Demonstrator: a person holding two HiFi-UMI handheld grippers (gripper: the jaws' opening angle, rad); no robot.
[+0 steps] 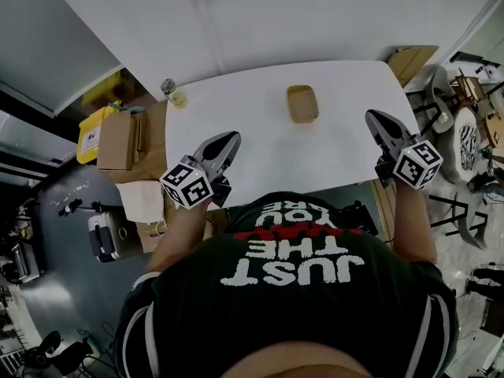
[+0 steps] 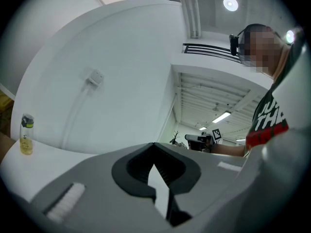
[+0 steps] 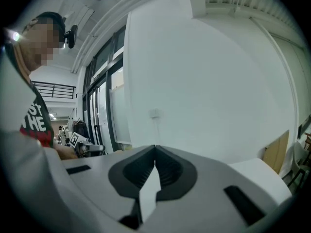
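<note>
Two closed, empty tools, left tool and right tool, flank the untouched brown tray mid-frame on the worktop.

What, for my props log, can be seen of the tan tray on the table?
The tan tray is small, shallow, rounded-rectangular, with a raised rim; it looks like paper pulp and empty. It lies flat on the white table, touching nothing else, ahead of and between the left gripper and right gripper.

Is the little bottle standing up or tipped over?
Standing up: the bottle stands straight on the table, cap on top.
</note>
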